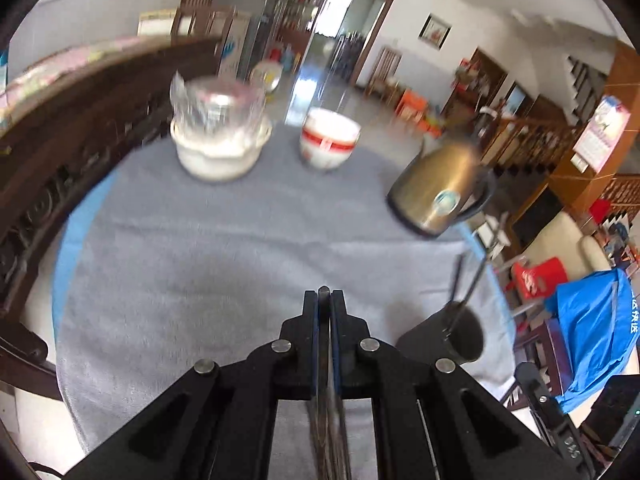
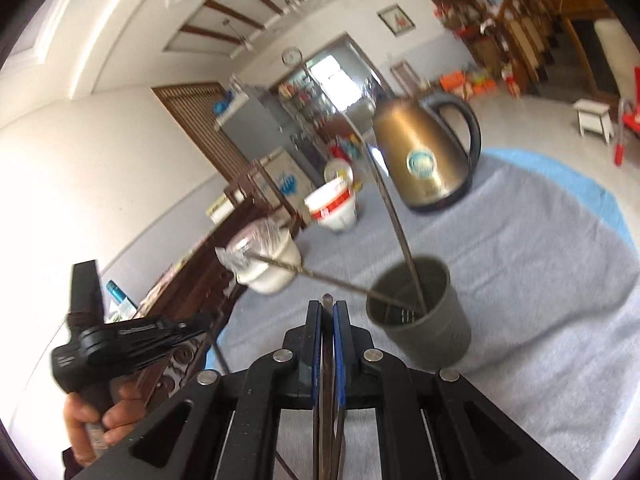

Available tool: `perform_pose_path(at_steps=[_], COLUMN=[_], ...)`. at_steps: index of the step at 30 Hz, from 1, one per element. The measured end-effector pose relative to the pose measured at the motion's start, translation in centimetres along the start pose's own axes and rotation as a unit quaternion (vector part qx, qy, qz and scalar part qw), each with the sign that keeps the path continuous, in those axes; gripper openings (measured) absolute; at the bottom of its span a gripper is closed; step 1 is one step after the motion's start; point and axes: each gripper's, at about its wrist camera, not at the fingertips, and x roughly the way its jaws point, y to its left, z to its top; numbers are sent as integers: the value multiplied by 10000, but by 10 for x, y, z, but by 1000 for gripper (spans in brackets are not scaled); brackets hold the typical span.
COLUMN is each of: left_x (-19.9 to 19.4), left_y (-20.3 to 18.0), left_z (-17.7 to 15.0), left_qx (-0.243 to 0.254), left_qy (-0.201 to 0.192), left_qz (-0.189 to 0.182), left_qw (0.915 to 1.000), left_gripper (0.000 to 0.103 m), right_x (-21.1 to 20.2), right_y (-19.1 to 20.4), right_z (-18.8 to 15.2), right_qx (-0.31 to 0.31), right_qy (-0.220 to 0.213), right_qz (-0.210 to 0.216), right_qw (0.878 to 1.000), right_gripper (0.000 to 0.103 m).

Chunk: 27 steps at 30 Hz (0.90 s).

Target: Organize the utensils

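Left gripper (image 1: 324, 296): jaws pressing together on a thin metal utensil handle (image 1: 324, 364), tip poking just past them. Right gripper (image 2: 327, 305): jaws likewise clamping a slim utensil (image 2: 327, 360). Standing just ahead and right of the right jaws, a grey holder cup (image 2: 420, 320) on the grey cloth (image 2: 540, 280), holding two long metal utensils (image 2: 400, 232). Sitting farther beyond, a bronze kettle (image 2: 424, 152) and white bowls (image 2: 334, 208).
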Motion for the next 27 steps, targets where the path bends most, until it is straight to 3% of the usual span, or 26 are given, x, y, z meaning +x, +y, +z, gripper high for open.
perform_pose_path(at_steps=[8, 18, 23, 27], left_x=[-39, -60, -78, -94], left_y=[-29, -44, -50, -57], left_z=[2, -2, 4, 9], left_qx=[301, 503, 469, 394], left_qy=[-575, -1010, -1368, -1746], left_qz=[-215, -485, -666, -913], left_qw=[9977, 9924, 9872, 9796], left_gripper=[6, 6, 6, 6], right_x=[-18, -40, -59, -83], right_y=[-2, -1, 1, 6], right_z=[8, 20, 39, 58], right_qx=[43, -9, -90, -179], right_qy=[-393, -869, -1442, -2213], right_qz=[90, 190, 128, -101], right_qw=[9992, 9960, 9894, 9750], right_gripper=[6, 6, 6, 6])
